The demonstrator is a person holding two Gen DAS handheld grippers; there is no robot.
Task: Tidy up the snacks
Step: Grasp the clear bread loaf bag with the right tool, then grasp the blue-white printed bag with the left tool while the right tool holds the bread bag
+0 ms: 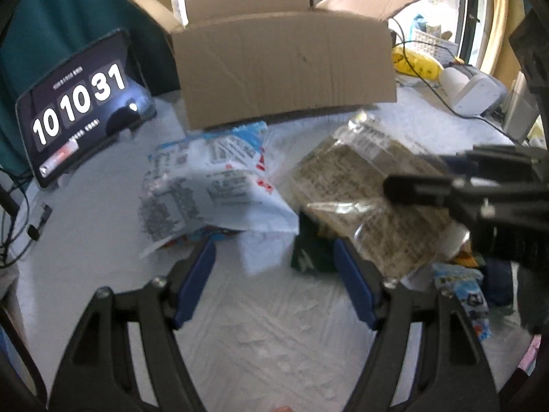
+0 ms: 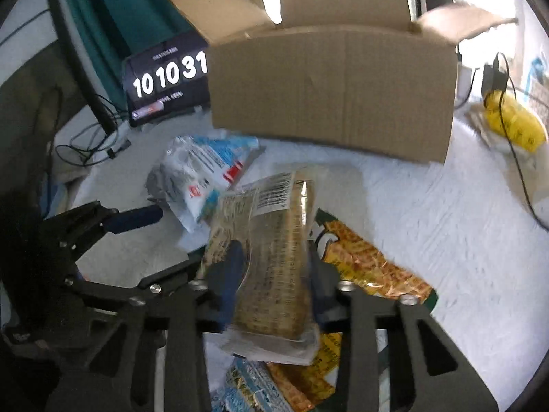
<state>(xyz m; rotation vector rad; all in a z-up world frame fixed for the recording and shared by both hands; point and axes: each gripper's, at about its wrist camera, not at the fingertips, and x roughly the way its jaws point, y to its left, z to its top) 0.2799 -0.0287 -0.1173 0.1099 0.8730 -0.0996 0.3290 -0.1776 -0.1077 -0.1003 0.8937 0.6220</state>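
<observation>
With the right gripper (image 2: 271,271) clamped on the clear cracker pack (image 2: 274,267) amid the snack pile before the box (image 2: 329,92), we lift it straight, squeezing gently, while the left gripper (image 1: 274,274), fingers apart and empty, hovers over the table (image 1: 274,343).

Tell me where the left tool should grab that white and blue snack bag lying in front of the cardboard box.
Take the white and blue snack bag by its near edge, which lifts off the table cover toward the left tool. Come in low from the near side, one finger under that raised flap and one over it. The bag lies flat and crumpled, so its middle probably offers little to pinch.
</observation>
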